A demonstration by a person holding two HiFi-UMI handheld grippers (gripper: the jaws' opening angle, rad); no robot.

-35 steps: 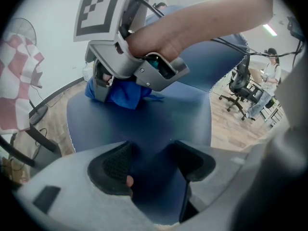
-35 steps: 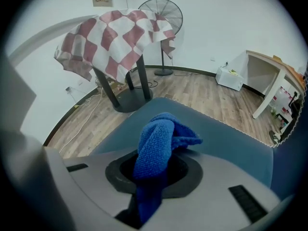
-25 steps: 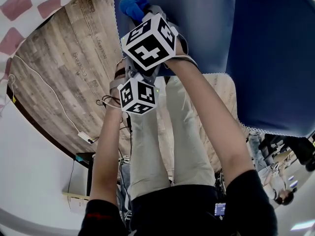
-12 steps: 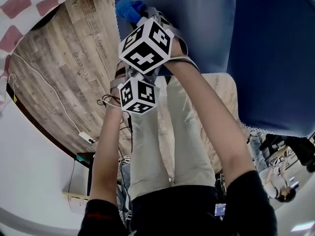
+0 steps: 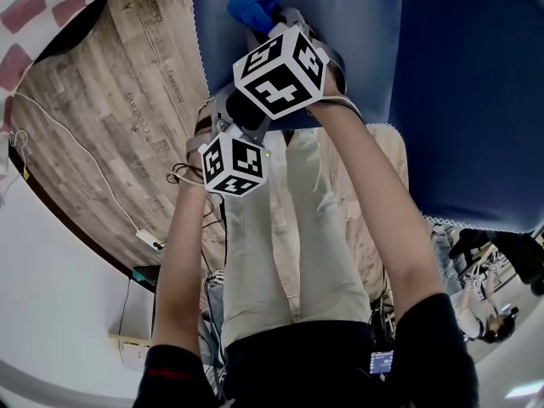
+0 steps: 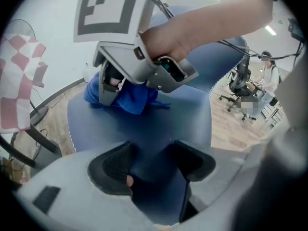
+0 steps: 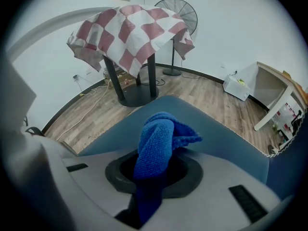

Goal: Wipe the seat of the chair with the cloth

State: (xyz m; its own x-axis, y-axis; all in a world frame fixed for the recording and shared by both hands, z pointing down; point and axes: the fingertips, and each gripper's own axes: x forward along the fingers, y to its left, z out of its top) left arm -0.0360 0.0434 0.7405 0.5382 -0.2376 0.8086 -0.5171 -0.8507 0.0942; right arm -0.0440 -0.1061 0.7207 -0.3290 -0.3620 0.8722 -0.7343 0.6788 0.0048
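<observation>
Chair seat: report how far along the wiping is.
Done: the blue cloth is picked up, clamped in the right claw. In hand: it rests on the blue chair seat, near one edge. The left claw hangs open and empty above the seat. Left: the seat shows no trace of wiping, so the covered share cannot be told.

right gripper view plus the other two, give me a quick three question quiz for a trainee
1. True or false: the right tool is shut on the blue cloth.
2. The jaws of the left tool stand: A apart; B shut on the cloth; C out of view.
3. Fill in: the cloth lies on the blue ____.
Key: 1 true; 2 A; 3 seat.
</observation>
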